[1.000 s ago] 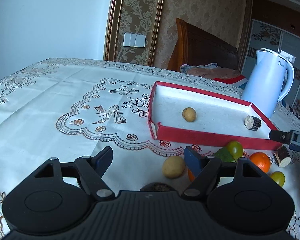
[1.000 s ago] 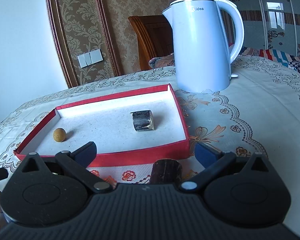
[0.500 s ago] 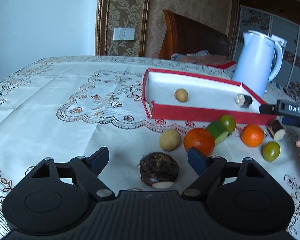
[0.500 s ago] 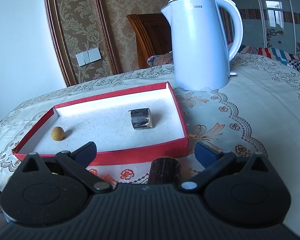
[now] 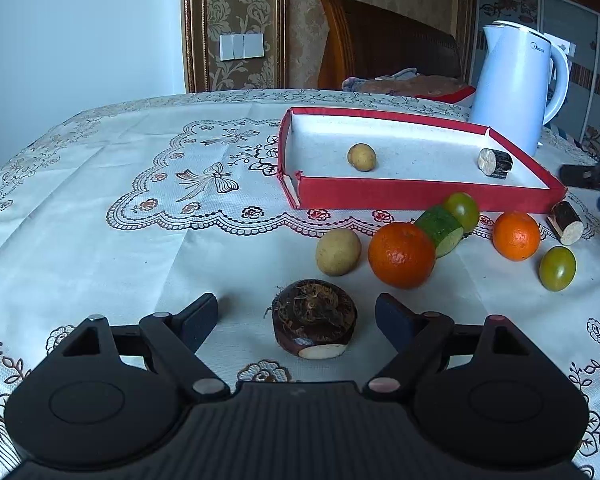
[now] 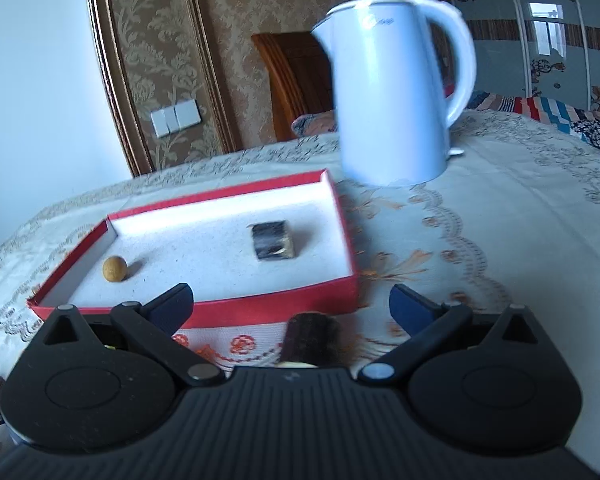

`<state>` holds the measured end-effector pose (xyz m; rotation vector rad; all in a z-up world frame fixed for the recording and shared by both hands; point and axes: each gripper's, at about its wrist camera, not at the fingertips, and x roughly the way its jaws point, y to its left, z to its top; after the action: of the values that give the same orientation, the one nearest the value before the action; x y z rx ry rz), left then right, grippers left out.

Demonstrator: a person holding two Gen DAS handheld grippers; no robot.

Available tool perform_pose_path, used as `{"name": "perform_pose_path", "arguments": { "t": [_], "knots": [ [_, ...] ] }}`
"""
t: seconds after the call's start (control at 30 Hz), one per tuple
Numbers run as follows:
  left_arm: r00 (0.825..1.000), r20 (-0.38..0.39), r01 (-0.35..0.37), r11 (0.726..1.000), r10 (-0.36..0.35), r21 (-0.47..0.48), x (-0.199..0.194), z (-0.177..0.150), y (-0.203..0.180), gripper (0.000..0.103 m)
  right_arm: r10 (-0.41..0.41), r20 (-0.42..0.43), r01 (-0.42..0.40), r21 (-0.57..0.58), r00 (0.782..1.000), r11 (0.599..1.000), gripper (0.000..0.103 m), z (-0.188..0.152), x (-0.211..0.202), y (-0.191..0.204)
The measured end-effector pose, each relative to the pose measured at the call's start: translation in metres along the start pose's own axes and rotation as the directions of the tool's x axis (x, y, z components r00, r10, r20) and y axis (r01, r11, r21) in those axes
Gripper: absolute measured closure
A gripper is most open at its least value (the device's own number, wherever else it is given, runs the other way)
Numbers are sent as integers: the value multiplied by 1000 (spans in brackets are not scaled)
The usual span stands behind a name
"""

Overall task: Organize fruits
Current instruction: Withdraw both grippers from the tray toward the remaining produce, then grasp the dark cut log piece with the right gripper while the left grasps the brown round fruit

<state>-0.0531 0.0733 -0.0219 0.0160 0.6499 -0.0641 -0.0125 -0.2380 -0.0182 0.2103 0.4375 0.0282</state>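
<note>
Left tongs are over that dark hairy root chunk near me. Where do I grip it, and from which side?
Grip the hairy root chunk across its rounded dark sides, coming from above and the near side. It sits flat like a squat disc, centred between the open left tongs, pads clear on both sides. Avoid the pale cut patch facing you.
</note>
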Motion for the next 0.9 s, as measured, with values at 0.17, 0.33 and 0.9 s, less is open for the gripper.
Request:
{"name": "perform_pose_path", "arguments": {
  "t": [0.17, 0.33, 0.9],
  "knots": [
    [1000, -4, 7, 1000, -7, 0, 0, 0, 0, 15, -48, 35, 47, 42, 998, 998, 0, -1, -37, -46],
    [1000, -8, 20, 1000, -20, 2, 2, 0, -1, 11, -104, -13, 104, -11, 994, 994, 0, -18, -42, -70],
    [999, -17, 33, 999, -33, 11, 4, 0, -3, 5, -56, -131, 48, -68, 990, 997, 6, -15, 2, -22]
  ]
}}
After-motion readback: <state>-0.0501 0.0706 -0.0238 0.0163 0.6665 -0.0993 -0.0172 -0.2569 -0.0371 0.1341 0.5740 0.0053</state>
